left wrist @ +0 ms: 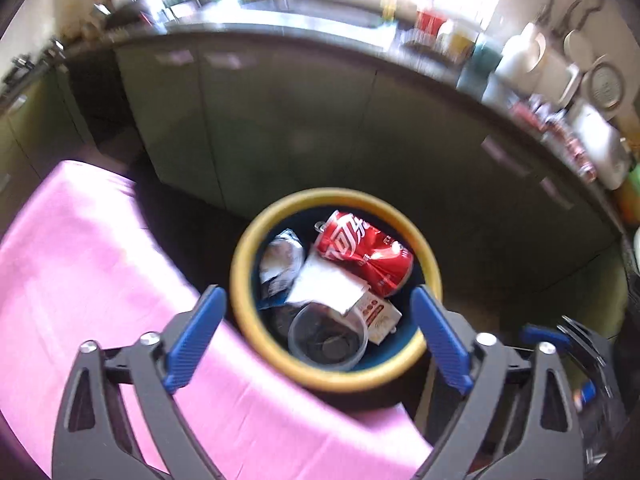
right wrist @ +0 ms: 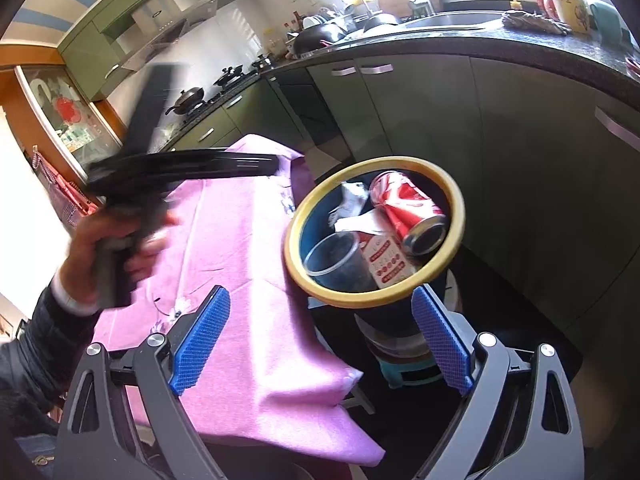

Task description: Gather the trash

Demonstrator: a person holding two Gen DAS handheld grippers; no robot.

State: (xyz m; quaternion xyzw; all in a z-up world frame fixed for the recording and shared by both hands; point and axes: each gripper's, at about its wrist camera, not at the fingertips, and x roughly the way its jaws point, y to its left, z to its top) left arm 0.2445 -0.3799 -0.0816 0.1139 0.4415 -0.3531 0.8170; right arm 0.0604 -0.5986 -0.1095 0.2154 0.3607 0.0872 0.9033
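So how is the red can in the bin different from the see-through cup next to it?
The red can is crushed and dented; the clear plastic cup keeps its round shape. The can is bright red with white writing, while you can see straight through the cup. The can lies on its side; the cup leans with its open mouth showing. Both sit inside the yellow-rimmed bin with other trash.

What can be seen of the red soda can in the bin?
The red soda can is crushed and dented, thin metal by its look, with white lettering on its side. It lies on its side in the yellow-rimmed bin, on top of the other trash. In the right wrist view its silver end faces the camera. A white paper and a small red-and-white carton lie against it. Neither pair of tongs touches it.
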